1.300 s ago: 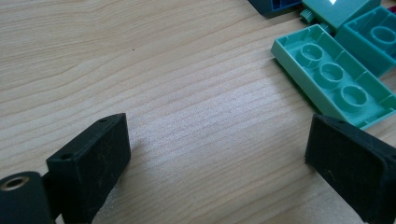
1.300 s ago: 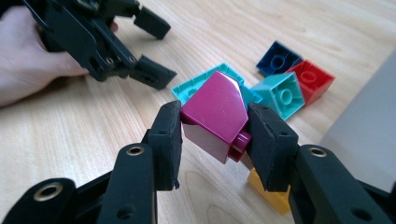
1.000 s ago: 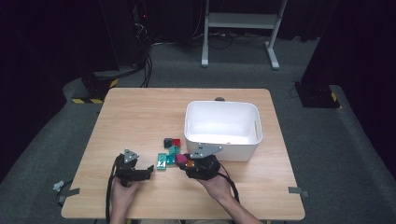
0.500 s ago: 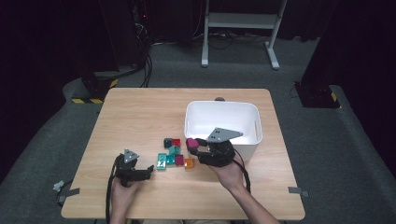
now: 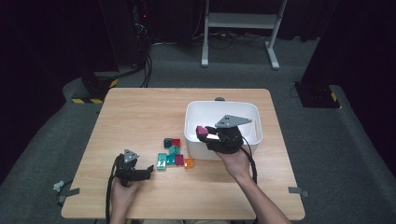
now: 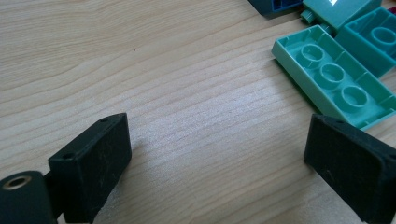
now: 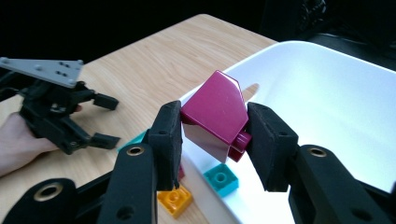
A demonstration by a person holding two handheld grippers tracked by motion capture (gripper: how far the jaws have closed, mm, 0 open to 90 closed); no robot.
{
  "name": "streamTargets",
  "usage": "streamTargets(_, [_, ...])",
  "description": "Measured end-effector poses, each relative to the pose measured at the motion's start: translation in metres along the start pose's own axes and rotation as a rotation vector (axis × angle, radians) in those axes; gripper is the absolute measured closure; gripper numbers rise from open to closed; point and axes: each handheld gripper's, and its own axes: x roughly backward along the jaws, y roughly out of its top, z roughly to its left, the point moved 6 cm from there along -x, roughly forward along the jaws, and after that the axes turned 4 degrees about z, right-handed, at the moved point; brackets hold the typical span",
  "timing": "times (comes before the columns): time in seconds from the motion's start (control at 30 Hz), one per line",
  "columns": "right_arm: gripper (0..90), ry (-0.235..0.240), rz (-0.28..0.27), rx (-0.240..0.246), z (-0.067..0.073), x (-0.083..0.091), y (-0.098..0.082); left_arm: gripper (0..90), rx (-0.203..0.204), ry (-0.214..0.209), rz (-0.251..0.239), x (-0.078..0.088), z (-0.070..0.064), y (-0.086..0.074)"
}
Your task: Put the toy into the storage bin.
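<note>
Right gripper (image 7: 215, 135) clenched a magenta block (image 7: 215, 116) over the bin's (image 5: 254, 112) rim. Left gripper (image 6: 219, 154) rested released on the table (image 6: 140, 56).

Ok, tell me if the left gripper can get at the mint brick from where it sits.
Probably yes. The left gripper rests open on the table, and the mint brick lies flat just ahead of one jaw, with bare wood between.

Lab or studio, black curtains (image 5: 51, 42), cable bundles (image 5: 144, 60), taped floor, lone wooden table (image 5: 140, 112)

Right gripper (image 7: 212, 135) raised, jaws clamped; left gripper (image 5: 148, 169) low, jaws apart.
</note>
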Motion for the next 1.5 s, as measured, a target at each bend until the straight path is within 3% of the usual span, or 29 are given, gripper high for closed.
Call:
streamTargets(0.2, [57.2,-0.038,0.015,-0.014,-0.012,-0.004,0.002,7.7,0.0,0.0,-0.001,0.0,0.0,0.0])
streamTargets(0.8, [56.7,-0.07,0.049,-0.055,-0.029,-0.014,-0.002,7.8,0.0,0.0,0.0,0.0,0.0,0.0])
streamTargets(0.97, [49.1,-0.082,0.054,-0.059,-0.031,-0.016,-0.002,7.8,0.0,0.001,0.0,0.0,0.0,0.0])
streamTargets(1.23, [44.4,-0.088,0.013,-0.045,-0.027,-0.007,0.0,8.0,0.0,0.001,-0.001,0.0,0.0,0.0])
streamTargets(1.5, [44.5,-0.029,-0.05,0.006,0.001,0.006,0.003,8.0,0.001,0.0,-0.001,0.0,0.0,0.0])
